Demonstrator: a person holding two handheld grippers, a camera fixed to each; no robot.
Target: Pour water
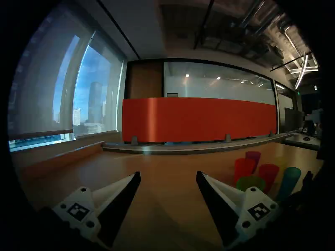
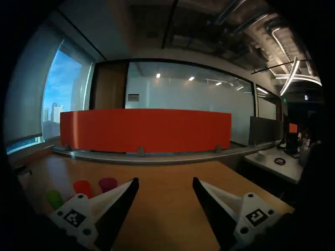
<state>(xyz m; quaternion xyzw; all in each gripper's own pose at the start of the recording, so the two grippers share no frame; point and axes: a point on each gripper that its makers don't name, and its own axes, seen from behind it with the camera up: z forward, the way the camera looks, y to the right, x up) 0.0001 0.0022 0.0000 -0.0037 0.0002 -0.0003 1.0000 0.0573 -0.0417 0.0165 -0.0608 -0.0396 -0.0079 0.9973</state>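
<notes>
Left claw: wide open, nothing between its 2 white fingers with black inner faces; low over the desk, aimed at the far partition.
Right claw: wide open as well, empty; a square black-and-white marker on each finger.
Desk: smooth brown wooden desk, bare between the fingers of both claws.
Cups, left gripper view: 5 translucent plastic cups, upright, clustered on the desk at right, just beyond the right finger.
Cluster detail: left red cup and right red cup side by side; purple cup farther, between them; green cup nearest, base hidden by the finger; teal cup at far right.
Cups, right gripper view: 3 at near left, green cup, a red cup, purple cup, lower parts behind the left finger; which red, cannot tell.
Contents of cups: cannot tell.
Partition: long orange panel standing along the far desk edge, frosted glass wall behind.
Window: large window at far left, blue sky and towers outside.
Side desk: white desk at right in the right gripper view, small dark items on it.
</notes>
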